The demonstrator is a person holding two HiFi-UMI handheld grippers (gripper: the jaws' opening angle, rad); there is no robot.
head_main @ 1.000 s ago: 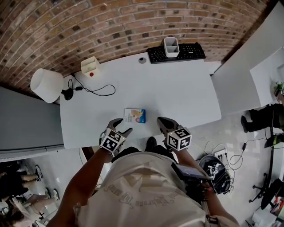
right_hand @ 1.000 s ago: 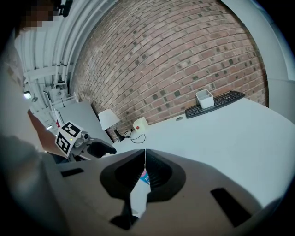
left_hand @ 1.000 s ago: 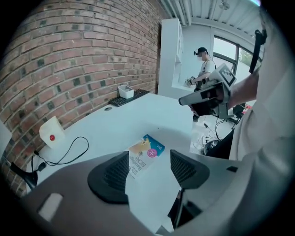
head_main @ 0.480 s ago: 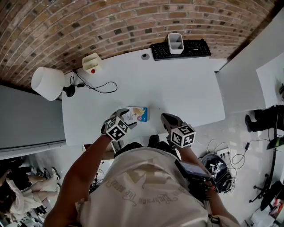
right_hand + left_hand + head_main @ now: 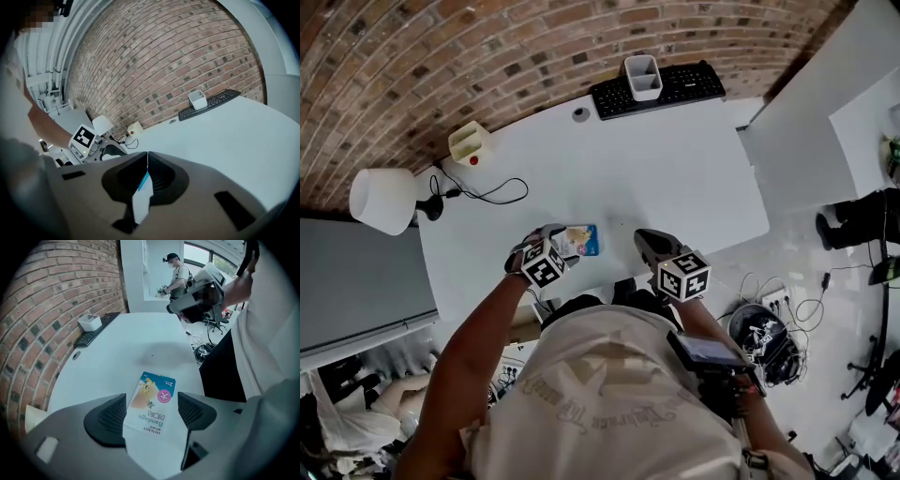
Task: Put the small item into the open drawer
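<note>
- Near the front edge of the white desk [image 5: 675, 169], the left gripper [image 5: 555, 236] points steeply down over the bandage packet [image 5: 581, 241]. Its jaws stand wide apart and have just been opening.
- From the left gripper view, the packet [image 5: 152, 401] lies flat on the desk between the two dark ribbed pads [image 5: 112, 416]. The pad at picture right stands clear of it. The other pad overlaps its edge, and whether it touches cannot be told. Neither pad presses on the packet.
- Just to the right, the right gripper [image 5: 645, 239] hangs over the desk edge. Its own view shows the jaw tips [image 5: 147, 159] met and nothing held.
- Only the head view shows the lamp [image 5: 382, 200] and the beige box with a red button [image 5: 469, 142] at the desk's far left. The keyboard [image 5: 656, 89] with a white tub [image 5: 643, 75] on it sits by the brick wall.
- Only the left gripper view shows a second person standing at a counter in the background.
- Only the right gripper view shows the left gripper's marker cube [image 5: 85, 137] side-on.
- Print on the packet reads "HYNAUT" and "Bandage", with a pink round mark beside it. The smaller print is too small to read.
</note>
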